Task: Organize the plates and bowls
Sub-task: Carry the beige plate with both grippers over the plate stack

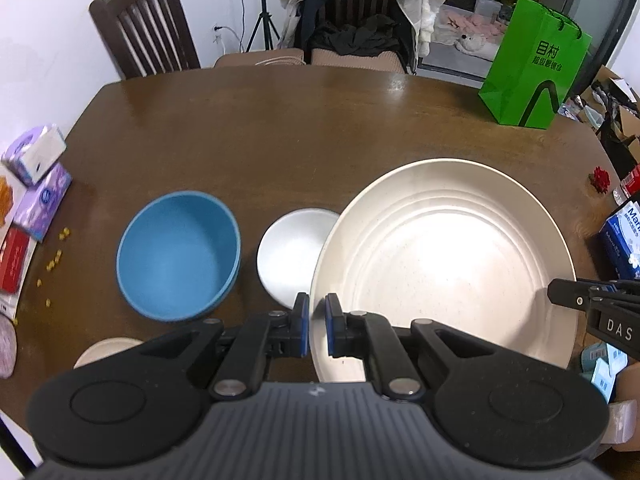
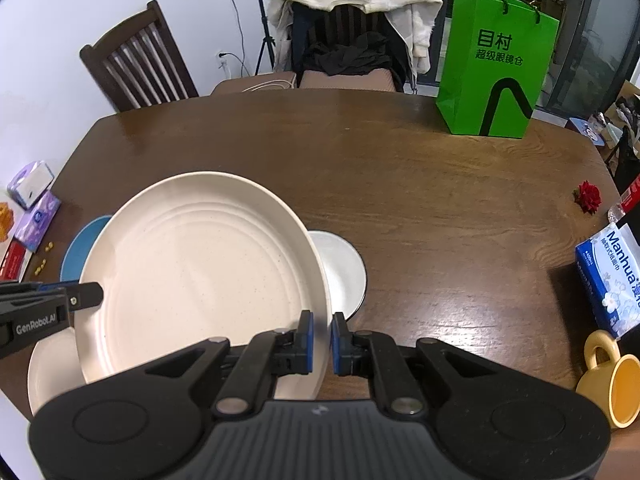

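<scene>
A large cream plate [image 1: 444, 260] [image 2: 200, 276] hangs above the brown table, held by both grippers. My left gripper [image 1: 317, 326] is shut on its left rim; my right gripper [image 2: 321, 338] is shut on its right rim. Each gripper's tip shows at the edge of the other's view. A blue bowl [image 1: 178, 256] [image 2: 82, 246] sits on the table left of the plate. A small white plate [image 1: 294, 252] [image 2: 342, 272] lies partly under the big plate's edge. Another cream dish [image 1: 106, 350] [image 2: 52, 368] peeks out at the near left.
A green paper bag [image 1: 536, 64] [image 2: 496, 64] stands at the far right of the table [image 1: 280, 128]. Tissue packs [image 1: 38, 176] and yellow crumbs lie at the left edge. A blue tissue pack [image 2: 608, 276], a yellow mug [image 2: 612, 380] and a red flower [image 2: 588, 196] sit right. Chairs stand behind.
</scene>
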